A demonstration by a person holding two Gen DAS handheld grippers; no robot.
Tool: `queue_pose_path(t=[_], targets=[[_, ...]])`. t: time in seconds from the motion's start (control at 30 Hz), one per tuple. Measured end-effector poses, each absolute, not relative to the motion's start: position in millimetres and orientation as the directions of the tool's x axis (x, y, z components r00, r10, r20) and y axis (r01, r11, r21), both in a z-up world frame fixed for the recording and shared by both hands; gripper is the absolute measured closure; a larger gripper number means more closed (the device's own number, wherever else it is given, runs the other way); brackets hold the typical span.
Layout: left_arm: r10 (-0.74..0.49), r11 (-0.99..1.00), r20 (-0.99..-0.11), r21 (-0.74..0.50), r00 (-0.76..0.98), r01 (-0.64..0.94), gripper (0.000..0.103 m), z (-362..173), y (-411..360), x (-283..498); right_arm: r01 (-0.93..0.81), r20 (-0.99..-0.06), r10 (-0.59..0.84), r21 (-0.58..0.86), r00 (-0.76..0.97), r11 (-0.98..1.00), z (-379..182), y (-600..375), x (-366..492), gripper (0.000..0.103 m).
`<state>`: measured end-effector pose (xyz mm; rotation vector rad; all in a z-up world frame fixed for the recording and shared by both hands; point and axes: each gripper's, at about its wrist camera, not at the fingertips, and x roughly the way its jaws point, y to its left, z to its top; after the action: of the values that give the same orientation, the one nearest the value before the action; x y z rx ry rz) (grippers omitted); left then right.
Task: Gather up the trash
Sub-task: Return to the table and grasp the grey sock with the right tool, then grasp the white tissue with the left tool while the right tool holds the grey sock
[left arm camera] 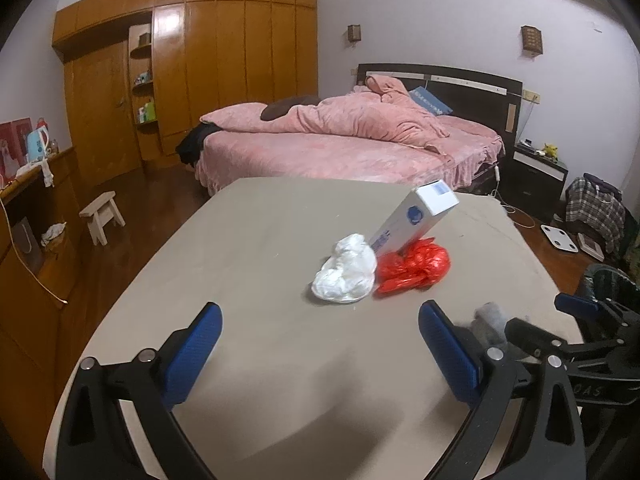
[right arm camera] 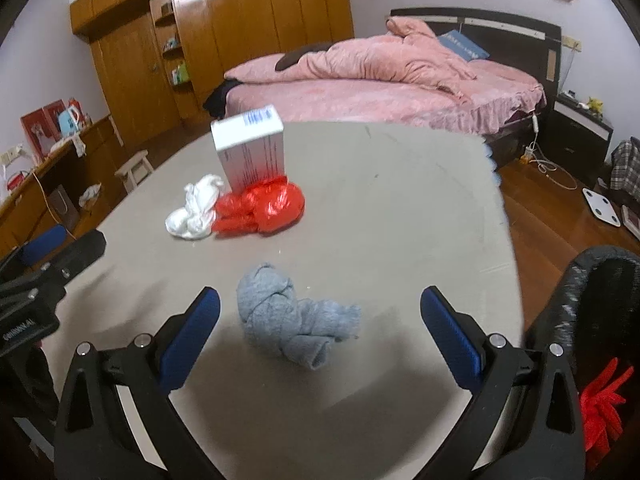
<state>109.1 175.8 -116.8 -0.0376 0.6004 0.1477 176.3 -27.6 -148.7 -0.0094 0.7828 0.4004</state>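
Observation:
On the grey table [left arm camera: 248,240] lie a crumpled white bag [left arm camera: 346,270], a crumpled red plastic bag [left arm camera: 414,266] and a white carton [left arm camera: 412,218] leaning on the red bag. They also show in the right wrist view: white bag [right arm camera: 194,208], red bag [right arm camera: 260,208], carton [right arm camera: 250,148]. A knotted grey cloth [right arm camera: 292,322] lies between the fingers of my right gripper [right arm camera: 320,328], which is open and empty. My left gripper [left arm camera: 320,344] is open and empty, short of the white bag. The right gripper [left arm camera: 576,320] shows at the right of the left view.
A dark mesh bin [right arm camera: 592,304] stands by the table's right edge, with something red [right arm camera: 600,404] beside it. A pink bed [left arm camera: 352,140], wooden wardrobe [left arm camera: 200,60], small stool [left arm camera: 102,212] and side desk [left arm camera: 28,200] lie beyond the table.

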Motion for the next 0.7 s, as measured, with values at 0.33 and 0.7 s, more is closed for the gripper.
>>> queue_pose_path(t=[0.33, 0.7], targets=[[0.123, 0.988, -0.591, -0.005, 0.798, -0.156, 0.006, -129.2, 183.5, 118.9, -0.4, -0.735, 0.357, 0.128, 0.576, 0.908, -164.4, -10.2, 184.7, 0.017], [0.108, 0.99, -0.603, -0.011, 0.791, -0.143, 0.006, -134.0, 181.5, 130.6, -0.483, -0.756, 0.424, 0.164, 0.498, 0.86, -169.7, -1.9, 185.3, 0.061]])
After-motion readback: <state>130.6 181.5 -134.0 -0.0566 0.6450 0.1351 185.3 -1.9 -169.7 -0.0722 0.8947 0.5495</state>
